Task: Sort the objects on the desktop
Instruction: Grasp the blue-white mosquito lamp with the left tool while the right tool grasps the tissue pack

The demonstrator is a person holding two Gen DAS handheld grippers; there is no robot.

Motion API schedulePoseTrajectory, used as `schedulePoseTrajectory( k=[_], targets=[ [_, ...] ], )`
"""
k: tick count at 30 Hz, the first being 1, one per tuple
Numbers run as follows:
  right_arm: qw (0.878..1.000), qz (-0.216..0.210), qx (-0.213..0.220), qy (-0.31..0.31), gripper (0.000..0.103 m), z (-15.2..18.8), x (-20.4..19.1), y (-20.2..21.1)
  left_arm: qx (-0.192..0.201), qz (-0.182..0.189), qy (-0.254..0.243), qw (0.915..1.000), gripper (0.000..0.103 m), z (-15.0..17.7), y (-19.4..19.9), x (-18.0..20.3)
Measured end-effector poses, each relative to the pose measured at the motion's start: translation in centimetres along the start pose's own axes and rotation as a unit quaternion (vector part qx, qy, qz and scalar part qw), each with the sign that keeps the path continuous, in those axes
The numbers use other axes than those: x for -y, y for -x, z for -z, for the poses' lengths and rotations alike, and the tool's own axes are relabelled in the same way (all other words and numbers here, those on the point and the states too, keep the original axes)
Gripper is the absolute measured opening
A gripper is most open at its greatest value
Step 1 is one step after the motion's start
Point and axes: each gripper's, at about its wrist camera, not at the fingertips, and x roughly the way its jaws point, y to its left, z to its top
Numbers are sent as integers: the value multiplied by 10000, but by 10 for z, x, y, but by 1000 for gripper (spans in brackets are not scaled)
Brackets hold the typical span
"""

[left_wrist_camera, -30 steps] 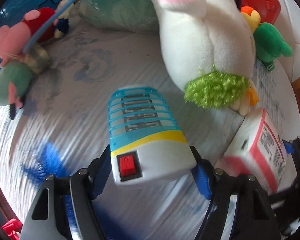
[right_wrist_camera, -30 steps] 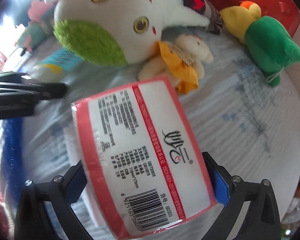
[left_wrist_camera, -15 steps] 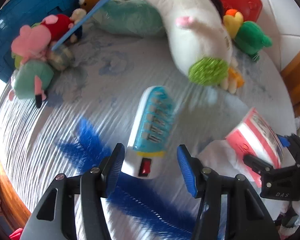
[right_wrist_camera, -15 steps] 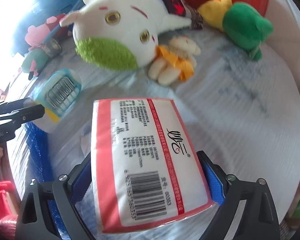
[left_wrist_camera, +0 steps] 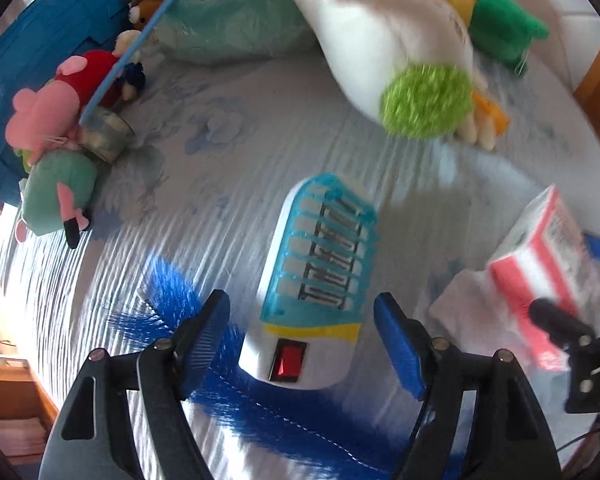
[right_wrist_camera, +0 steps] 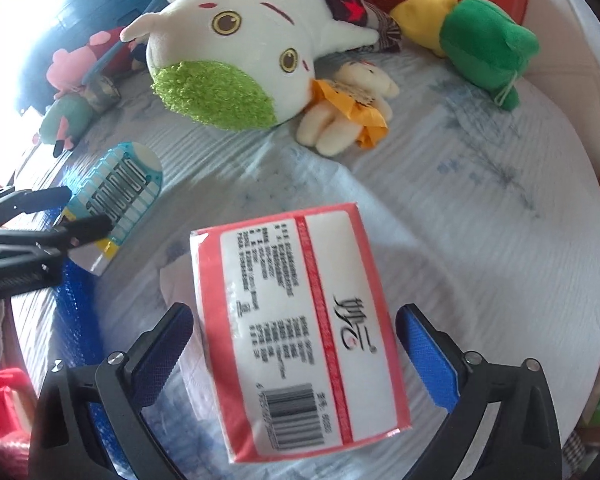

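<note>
While both grippers point steeply down at the table, neither one grips anything. The left gripper has just been opening: its 2 blue pads stand clear on either side of the lamp, a white plug-in insect lamp with a blue grille and a red switch, which lies flat on the cloth with its switch end nearest the gripper. Gaps show on both sides, so the lamp looks set down, not carried. Under and just left of it lies a blue feathery thing, its kind unclear.

The right gripper is spread wide, with its pads apart from the tissue pack, a red-edged pack lying label up between them, its barcode end nearest the gripper. A gap shows at each pad, so the pack rests on the table by itself. In the left view the pack sits to the right of the lamp, near it but apart, which suggests the 2 small household things are being grouped in the near part of the table.

Beyond both grippers, along the far edge, the soft toys are bunched together: a white plush with a green patch, a small cream doll touching it, a green and yellow plush to the right, and a pink pig far left. That split reads as toys at the back, other goods in front.
</note>
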Motion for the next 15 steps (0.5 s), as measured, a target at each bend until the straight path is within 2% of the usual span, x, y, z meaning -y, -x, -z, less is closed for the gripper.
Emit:
schedulePoseTrajectory(
  k=[4, 7, 10, 13, 15],
  targets=[
    [9999, 46, -89, -40, 103, -6, 3, -15, -115, -69, -121, 9998, 74, 3, -15, 2],
    [9998, 90, -180, -92, 103, -3, 10, -20, -200, 111, 4, 9997, 74, 4, -22, -3],
    [9995, 169, -243, -150, 103, -1, 14, -25, -189, 359, 109, 9991, 61, 4, -21, -8],
    [9993, 169, -252, -210, 103, 1, 14, -25, -88, 540, 138, 9984, 58, 5, -14, -12],
    [9993, 228, -235, -187, 103, 2, 12, -27, -13, 651, 140, 9978, 48, 5, -10, -14]
  ],
)
